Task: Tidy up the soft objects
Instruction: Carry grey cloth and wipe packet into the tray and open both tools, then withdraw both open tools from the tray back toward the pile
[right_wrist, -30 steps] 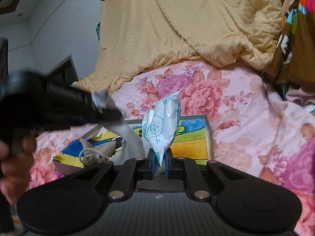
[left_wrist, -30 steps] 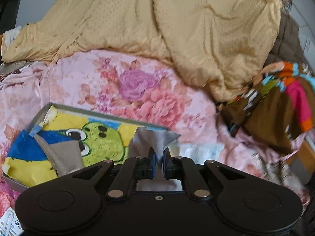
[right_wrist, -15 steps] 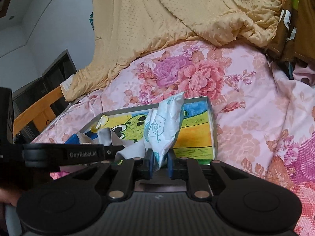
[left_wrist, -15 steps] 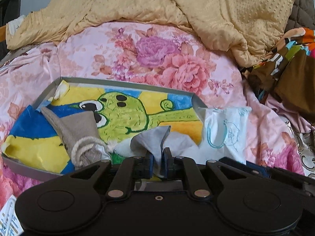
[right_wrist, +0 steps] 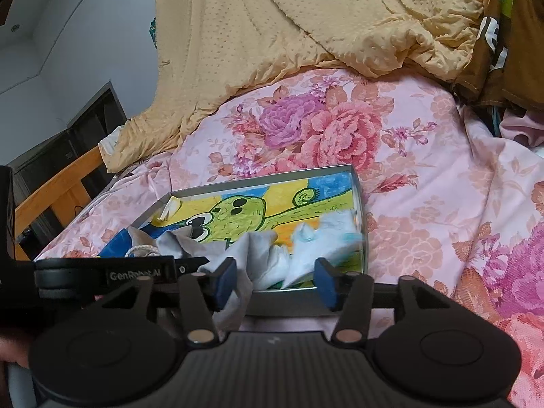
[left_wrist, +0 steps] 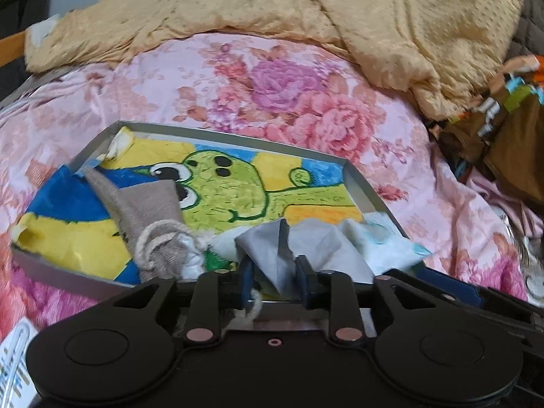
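Both grippers, clamped a second ago, are opening, the left gripper [left_wrist: 274,280] around a grey cloth [left_wrist: 306,248] and the right gripper [right_wrist: 274,280] letting a white packet [right_wrist: 316,248] drop, into the grey tray [right_wrist: 358,200] on the flowered bedspread [right_wrist: 425,187], below a yellow blanket [right_wrist: 272,34].

Inside shallow grey metal tray [left_wrist: 370,190] on floral pink bedspread [left_wrist: 190,78]: grey-brown knitted sock [left_wrist: 149,210] toward left edge, pale grey cloth [left_wrist: 319,238] at near edge, white plastic pouch [left_wrist: 384,241] in near right corner.
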Demonstrator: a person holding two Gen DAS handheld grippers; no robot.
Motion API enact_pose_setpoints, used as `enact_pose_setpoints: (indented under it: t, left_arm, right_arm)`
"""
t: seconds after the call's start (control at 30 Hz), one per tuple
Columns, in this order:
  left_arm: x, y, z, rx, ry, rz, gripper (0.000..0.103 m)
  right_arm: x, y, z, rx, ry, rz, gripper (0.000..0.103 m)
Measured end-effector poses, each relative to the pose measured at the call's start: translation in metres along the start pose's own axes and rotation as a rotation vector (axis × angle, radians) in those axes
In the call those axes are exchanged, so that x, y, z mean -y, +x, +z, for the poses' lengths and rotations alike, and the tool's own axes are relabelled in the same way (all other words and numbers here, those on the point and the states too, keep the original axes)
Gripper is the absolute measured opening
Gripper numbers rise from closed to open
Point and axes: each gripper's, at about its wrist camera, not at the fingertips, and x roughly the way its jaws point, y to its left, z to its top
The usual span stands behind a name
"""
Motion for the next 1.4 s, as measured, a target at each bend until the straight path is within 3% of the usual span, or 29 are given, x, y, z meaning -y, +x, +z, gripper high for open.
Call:
enact_pose_setpoints:
  t: [0.17,0.37,0.6,1.07,1.4]
  left_arm:
    - [-0.01,-0.014,-0.003,0.037,-0.071,-0.002,0.05]
    - [-0.021,-0.045,-0.004,0.094,-0.12,-0.001,0.069]
    - [-0.024,-0.097,-0.008,0.179,-0.136,0.013,0.088]
    - [-0.032,-0.213,-0.038,0.294,-0.137,-0.044,0.102]
    - [-0.04,-0.277,-0.083,0.362,-0.12,-0.033,0.102]
  right_arm:
    - [-0.002,-0.011,0.003,0.008,-0.048,-0.052,0.082]
    - [-0.011,-0.035,0.011,0.038,-0.071,-0.062,0.094]
    - [-0.033,-0.077,0.021,0.095,-0.095,-0.038,0.103]
    - [-0.082,-0.164,0.016,0.176,-0.181,-0.036,0.103]
    - [-0.119,-0.218,-0.009,0.25,-0.209,-0.002,0.103]
